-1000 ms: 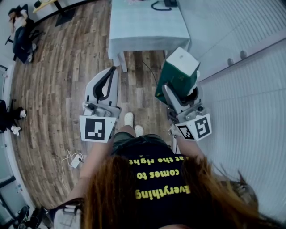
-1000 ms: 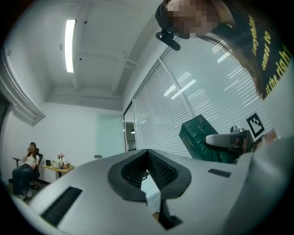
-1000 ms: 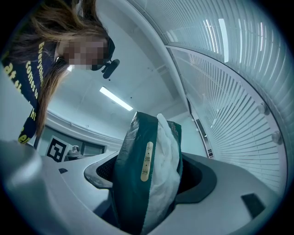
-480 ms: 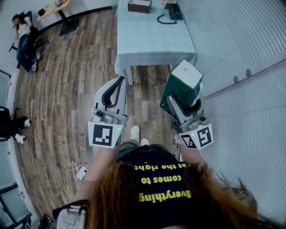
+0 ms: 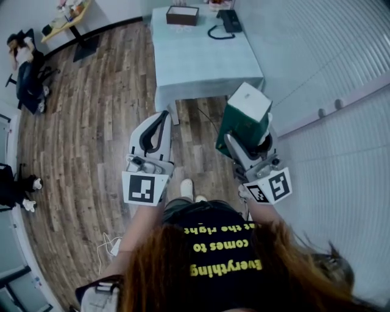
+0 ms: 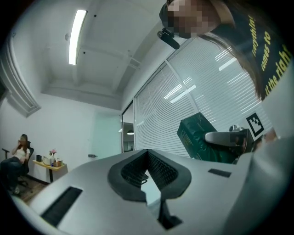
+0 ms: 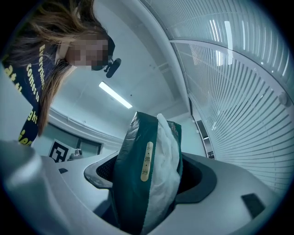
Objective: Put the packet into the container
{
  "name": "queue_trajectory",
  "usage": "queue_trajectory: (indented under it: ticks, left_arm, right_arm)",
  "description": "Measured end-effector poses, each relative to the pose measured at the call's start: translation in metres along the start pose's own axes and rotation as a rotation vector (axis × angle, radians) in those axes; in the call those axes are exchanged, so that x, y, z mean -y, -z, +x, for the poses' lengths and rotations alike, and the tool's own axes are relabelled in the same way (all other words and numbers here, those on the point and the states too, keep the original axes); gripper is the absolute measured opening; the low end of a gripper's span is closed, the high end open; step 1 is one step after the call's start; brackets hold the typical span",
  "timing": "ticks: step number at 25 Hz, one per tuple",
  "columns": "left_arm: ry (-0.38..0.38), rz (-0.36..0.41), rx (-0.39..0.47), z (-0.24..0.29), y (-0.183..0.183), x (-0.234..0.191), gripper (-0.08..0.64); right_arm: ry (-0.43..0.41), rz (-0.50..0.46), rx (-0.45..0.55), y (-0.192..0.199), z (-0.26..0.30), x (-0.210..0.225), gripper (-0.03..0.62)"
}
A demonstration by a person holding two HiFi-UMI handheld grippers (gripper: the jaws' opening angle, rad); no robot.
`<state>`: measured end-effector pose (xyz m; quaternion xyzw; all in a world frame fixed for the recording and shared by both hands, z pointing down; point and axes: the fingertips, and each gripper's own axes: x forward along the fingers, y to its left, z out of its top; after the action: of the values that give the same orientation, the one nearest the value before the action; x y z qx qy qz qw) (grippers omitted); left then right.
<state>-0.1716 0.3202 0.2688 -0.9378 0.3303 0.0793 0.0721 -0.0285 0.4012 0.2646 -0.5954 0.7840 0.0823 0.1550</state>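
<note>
Packet [image 5: 242,119], green with a white end, is clamped between the jaws of my right gripper [image 5: 247,136] and held in the air over the wood floor [image 5: 91,122], just short of the table [image 5: 207,61]. My left gripper [image 5: 160,119] is empty, jaws together at the tips. A brown box [image 5: 183,14] sits at the table's far edge, well apart from the packet.

The right gripper [image 5: 248,139] hides the lower end of the packet [image 7: 142,183].

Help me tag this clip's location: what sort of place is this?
Probably an office: a wood floor, a cloth-covered table with a telephone, slatted blinds, and a person seated in a chair.
</note>
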Motion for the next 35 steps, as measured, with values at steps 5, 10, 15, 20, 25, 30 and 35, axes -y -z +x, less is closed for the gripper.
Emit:
queue_trajectory:
  ticks: [5,10,15,20,25,30,35]
  left_arm:
    - [0.018,-0.007,0.0,0.015,0.004,-0.01,-0.002]
    - [0.028,-0.005,0.005,0.022,0.008,-0.024,-0.002]
    - [0.025,-0.008,0.006,0.028,0.007,-0.044,-0.002]
    - [0.009,-0.016,-0.002,0.026,0.013,-0.063,-0.002]
    - [-0.004,-0.02,0.0,0.023,0.012,-0.074,-0.002]
    - [-0.028,-0.031,-0.006,0.017,0.017,-0.085,-0.002]
    - [-0.04,-0.032,-0.019,0.019,0.023,-0.089,-0.002]
  right_arm:
    - [0.002,-0.005,-0.009,0.006,0.015,0.003,0.362]
    - [0.004,-0.005,-0.011,0.013,0.03,0.004,0.362]
    - [0.002,-0.016,-0.006,0.014,0.052,0.003,0.362]
    - [0.001,-0.01,-0.015,0.023,0.065,-0.003,0.362]
    - [-0.003,-0.013,-0.02,0.025,0.073,-0.007,0.362]
    - [-0.003,-0.015,-0.022,0.028,0.079,-0.007,0.362]
    - [0.003,-0.01,-0.016,0.029,0.085,0.001,0.362]
